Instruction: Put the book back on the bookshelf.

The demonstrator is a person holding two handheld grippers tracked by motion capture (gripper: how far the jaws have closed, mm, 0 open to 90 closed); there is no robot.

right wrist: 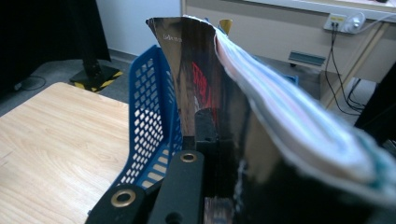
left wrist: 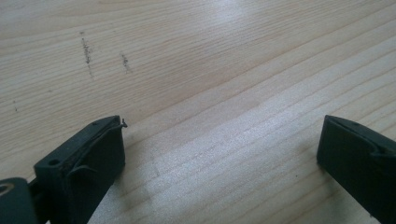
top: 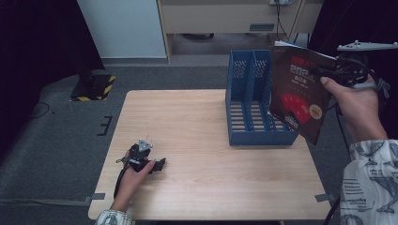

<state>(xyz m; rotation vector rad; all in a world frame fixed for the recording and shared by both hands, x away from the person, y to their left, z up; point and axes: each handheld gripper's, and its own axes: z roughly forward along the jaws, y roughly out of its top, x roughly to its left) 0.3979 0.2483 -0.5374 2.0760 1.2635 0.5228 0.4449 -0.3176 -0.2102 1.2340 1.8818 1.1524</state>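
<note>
Right gripper (top: 328,75) raised, jaws clamping magazine (top: 296,96), above file rack (top: 248,101)

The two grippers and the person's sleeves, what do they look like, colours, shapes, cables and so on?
Both are black handheld tools. The left claw has two blocky black jaws with screw holes; its body carries a small grey three-cornered plate, and a dark cable trails from it. The right claw has a larger grey plate on top, brass-coloured rivets along its black jaw arm and dark cables. The sleeves are white with a dark blue printed pattern.
</note>
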